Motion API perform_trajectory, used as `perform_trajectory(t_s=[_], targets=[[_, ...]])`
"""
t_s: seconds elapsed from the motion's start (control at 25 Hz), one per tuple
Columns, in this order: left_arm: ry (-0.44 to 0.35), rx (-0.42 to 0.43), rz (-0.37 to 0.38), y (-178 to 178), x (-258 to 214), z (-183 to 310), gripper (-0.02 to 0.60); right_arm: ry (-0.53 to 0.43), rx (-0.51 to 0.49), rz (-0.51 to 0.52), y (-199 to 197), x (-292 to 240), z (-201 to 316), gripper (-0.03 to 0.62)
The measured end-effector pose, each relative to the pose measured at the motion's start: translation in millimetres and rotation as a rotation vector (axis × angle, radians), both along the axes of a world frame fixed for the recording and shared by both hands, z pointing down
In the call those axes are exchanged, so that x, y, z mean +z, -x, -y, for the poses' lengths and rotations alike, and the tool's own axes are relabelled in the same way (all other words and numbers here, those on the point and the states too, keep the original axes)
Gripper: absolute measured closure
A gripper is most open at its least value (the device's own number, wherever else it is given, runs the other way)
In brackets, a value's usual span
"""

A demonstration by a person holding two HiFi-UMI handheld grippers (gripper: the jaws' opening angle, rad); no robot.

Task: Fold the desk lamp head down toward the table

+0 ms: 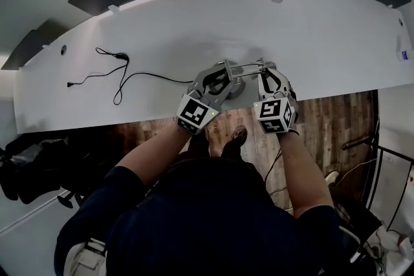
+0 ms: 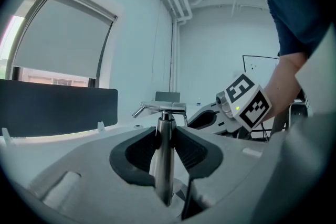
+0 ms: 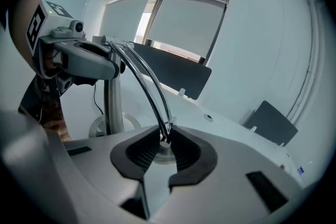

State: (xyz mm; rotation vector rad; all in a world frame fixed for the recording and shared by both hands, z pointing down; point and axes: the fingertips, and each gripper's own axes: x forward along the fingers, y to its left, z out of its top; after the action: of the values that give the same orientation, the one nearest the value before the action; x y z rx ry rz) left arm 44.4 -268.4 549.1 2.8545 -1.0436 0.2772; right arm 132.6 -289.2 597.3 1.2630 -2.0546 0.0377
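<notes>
Lamp post (image 2: 161,176) upright, in left hand-held gripper (image 2: 164,134)

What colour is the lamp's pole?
Shiny silver. The pole shows best in the left gripper view.

The left gripper (image 2: 164,136) has its dark pads pressed on either side of the upright metal lamp post (image 2: 164,170), and the lamp arm (image 2: 160,108) lies level across the top of the post. Just right of the post sits the right gripper (image 2: 195,121) with its marker cube, held by a person's arm (image 2: 286,73). Behind them, a dark panel (image 2: 58,107) stands below a window blind (image 2: 58,34).
</notes>
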Motion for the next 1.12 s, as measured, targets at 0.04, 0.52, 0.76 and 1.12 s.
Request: perform_trajectory(t_s=[0.04, 0.52, 0.76, 1.12], targets=[[0.004, -0.001, -0.002, -0.5, -0.8, -0.3, 0.465, 0.005, 0.004, 0.012, 1.3, 1.5, -0.6, 0.525], [0.005, -0.024, 0.009, 2.4, 4.2, 0.3, 0.466, 0.041, 0.027, 0.097, 13.0, 24.0, -4.2, 0.53], [0.024, 0.0, 0.074, 0.7, 6.4, -1.6, 0.466, 0.053, -0.014, 0.068, 9.6, 23.1, -9.6, 0.528], [0.062, -0.006, 0.072, 20.1, -23.6, -24.4, 0.466, 0.017, -0.021, 0.223, 11.0, -54.5, -59.4, 0.52]])
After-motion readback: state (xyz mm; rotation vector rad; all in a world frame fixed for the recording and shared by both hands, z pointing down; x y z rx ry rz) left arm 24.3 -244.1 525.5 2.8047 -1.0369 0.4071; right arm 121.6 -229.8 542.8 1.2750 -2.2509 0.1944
